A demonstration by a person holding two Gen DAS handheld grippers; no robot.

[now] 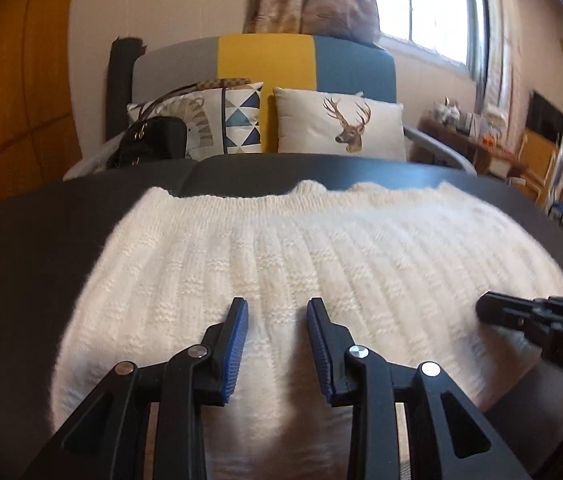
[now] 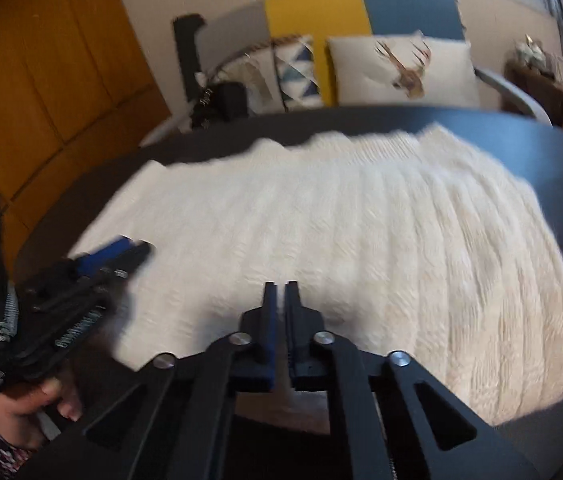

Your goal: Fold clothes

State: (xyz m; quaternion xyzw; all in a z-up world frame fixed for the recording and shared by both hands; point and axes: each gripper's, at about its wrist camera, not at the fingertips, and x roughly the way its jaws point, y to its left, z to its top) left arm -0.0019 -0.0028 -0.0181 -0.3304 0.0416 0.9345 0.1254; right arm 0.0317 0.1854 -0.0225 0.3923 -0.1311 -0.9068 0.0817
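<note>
Left wrist view: white knit sweater [image 1: 313, 272] spread flat across dark tabletop [image 1: 41, 216], reachable from its near hem. Left hand-held gripper [image 1: 277, 308] released, above hem at 6 o'clock. Right hand-held gripper [image 2: 280, 286] nearly clenched, holding nothing, probably poised to pinch.

Sweater [image 1: 281, 248]: cream ribbed knit, fuzzy, matt. Tabletop [image 1: 33, 232]: dark, smooth, matt. Left claw [image 1: 277, 312]: matt black plastic, ridged blue pads [image 1: 237, 344], shiny metal rivets [image 1: 430, 369]. Wall panels [image 2: 49, 60]: orange wood, smooth.
</note>
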